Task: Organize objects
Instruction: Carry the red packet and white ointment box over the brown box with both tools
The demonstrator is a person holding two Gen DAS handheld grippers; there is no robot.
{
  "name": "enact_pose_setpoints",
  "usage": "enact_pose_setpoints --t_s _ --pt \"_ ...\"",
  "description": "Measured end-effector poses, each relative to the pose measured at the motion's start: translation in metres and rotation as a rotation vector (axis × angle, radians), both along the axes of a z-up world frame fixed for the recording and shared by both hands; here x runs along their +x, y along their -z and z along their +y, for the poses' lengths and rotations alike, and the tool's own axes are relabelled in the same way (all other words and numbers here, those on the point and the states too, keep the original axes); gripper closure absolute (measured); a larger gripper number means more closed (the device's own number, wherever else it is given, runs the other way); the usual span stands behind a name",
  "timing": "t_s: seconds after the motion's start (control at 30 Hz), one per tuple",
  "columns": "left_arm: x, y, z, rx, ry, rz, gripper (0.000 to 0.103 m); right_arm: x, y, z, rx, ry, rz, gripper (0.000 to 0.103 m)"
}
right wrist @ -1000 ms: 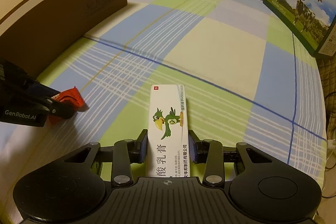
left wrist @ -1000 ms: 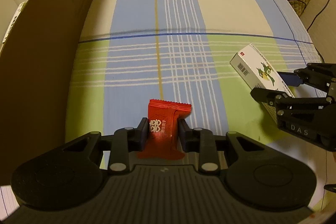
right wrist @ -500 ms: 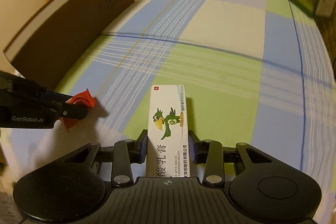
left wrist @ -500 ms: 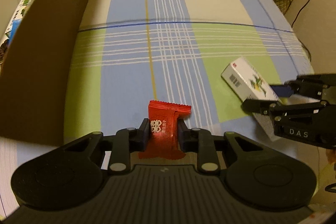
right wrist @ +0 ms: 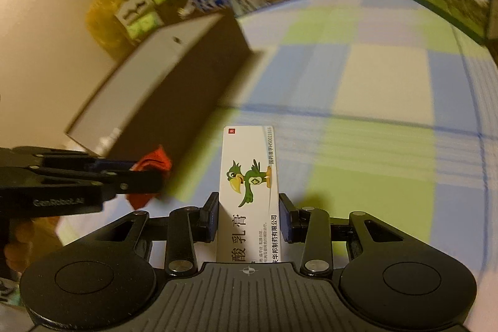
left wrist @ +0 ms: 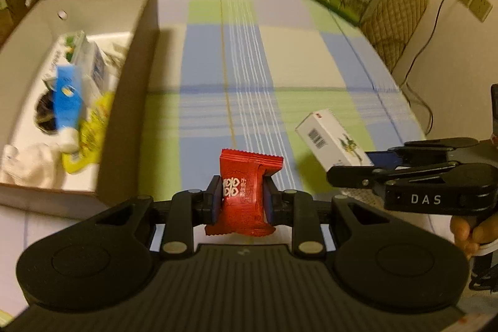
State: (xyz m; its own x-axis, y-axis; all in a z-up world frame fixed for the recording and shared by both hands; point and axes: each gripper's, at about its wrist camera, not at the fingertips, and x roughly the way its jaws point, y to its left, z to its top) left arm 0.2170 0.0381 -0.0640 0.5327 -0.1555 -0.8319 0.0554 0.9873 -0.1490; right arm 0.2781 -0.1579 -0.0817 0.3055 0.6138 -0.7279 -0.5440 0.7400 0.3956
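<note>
Gripping, left gripper (left wrist: 242, 197): pads pressed on both sides of a red candy packet (left wrist: 246, 192), held clear above the checked tablecloth (left wrist: 218, 58)
Right gripper (right wrist: 248, 215): narrowly closed on a white carton (right wrist: 249, 192) with a green bird print, carried off the cloth
Box (left wrist: 137, 77): open, at far left, holding blurred packets and a blue tube
Gripper positions: side by side, near the box

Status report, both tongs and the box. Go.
Left tongs shut on red packet. Right tongs shut on white carton. Cardboard box open, path clear.
</note>
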Motion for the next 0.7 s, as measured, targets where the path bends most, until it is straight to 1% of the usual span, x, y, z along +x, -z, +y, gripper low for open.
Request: enact_pose_setpoints --t_s 0.2,0.33,0.47,0.53,0.7 --pt "-0.006 -0.028 0.042 0.008 -0.070 -0.063 0.081 0.000 -0.026 0.051 0.092 -0.059 -0.001 0.068" --pt "-0.010 -0.041 0.083 0.030 -0.134 -0.093 0.081 0.004 -0.041 0.094 0.143 -0.102 -0.005 0.068" --pt "-0.007 -0.049 0.126 0.061 -0.186 -0.111 0.081 0.010 -0.049 0.142 0.174 -0.144 -0.010 0.068" --pt "-0.001 -0.049 0.147 0.076 -0.208 -0.104 0.081 0.014 -0.051 0.166 0.170 -0.161 -0.021 0.068" --pt "0.017 -0.041 0.189 0.113 -0.242 -0.087 0.081 0.026 -0.042 0.220 0.107 -0.174 -0.029 0.068"
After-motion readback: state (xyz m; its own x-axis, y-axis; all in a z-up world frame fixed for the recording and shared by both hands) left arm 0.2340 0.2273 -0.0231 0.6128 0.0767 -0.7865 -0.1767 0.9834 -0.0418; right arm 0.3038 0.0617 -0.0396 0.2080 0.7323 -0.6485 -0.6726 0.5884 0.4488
